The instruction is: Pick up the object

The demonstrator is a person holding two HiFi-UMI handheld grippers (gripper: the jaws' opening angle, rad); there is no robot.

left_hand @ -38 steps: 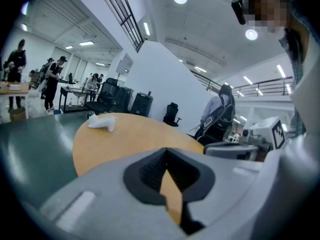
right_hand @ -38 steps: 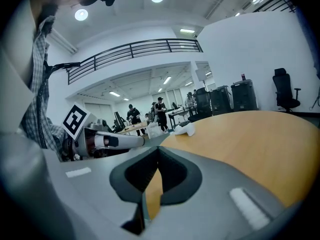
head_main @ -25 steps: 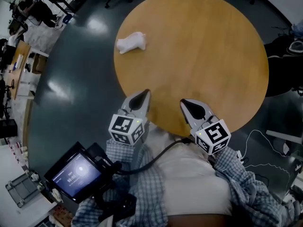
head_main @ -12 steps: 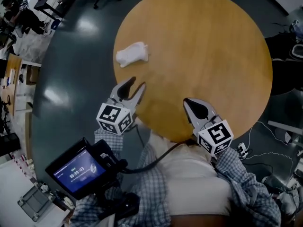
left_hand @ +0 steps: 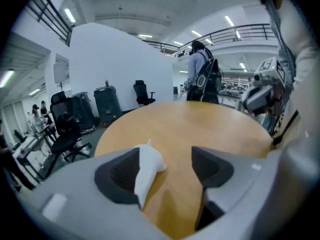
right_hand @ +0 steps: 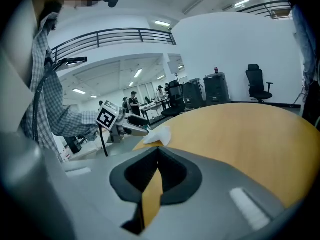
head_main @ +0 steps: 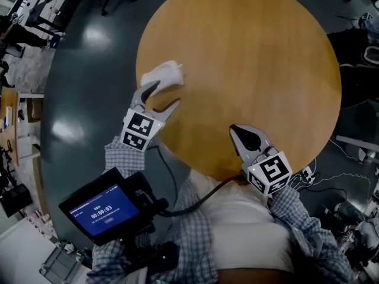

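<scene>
Wide open hall with white walls, balcony rails and black office chairs (left_hand: 144, 91) surrounds a big round wooden desk (head_main: 254, 58) that stands on a dark shiny floor (head_main: 89, 87). Over the left side of this desk the left hand-held gripper (head_main: 166, 93) reaches forward. Its jaws are spread and are opening wider, and the pads press on nothing. The right hand-held gripper (head_main: 235, 130) hangs over the near edge of the desk with its jaws pressed together and nothing between them.

The white object (head_main: 163, 74) lies close to the left rim of the desk, just ahead of the left jaw tips. It looks to me like a crumpled cloth or tissue, so I judge it light, soft and not fragile. It would fold under the pads and not slip. I think the best hold is across its thick middle part, with the pads low near the wood.

The head view shows the whole layout. The left gripper view shows what the head view does not: the object (left_hand: 147, 169) sits off-centre in front of the left pad, not in the middle of the gap. The right gripper view shows from the side that it (right_hand: 159, 135) rests flat at the very rim of the desk
</scene>
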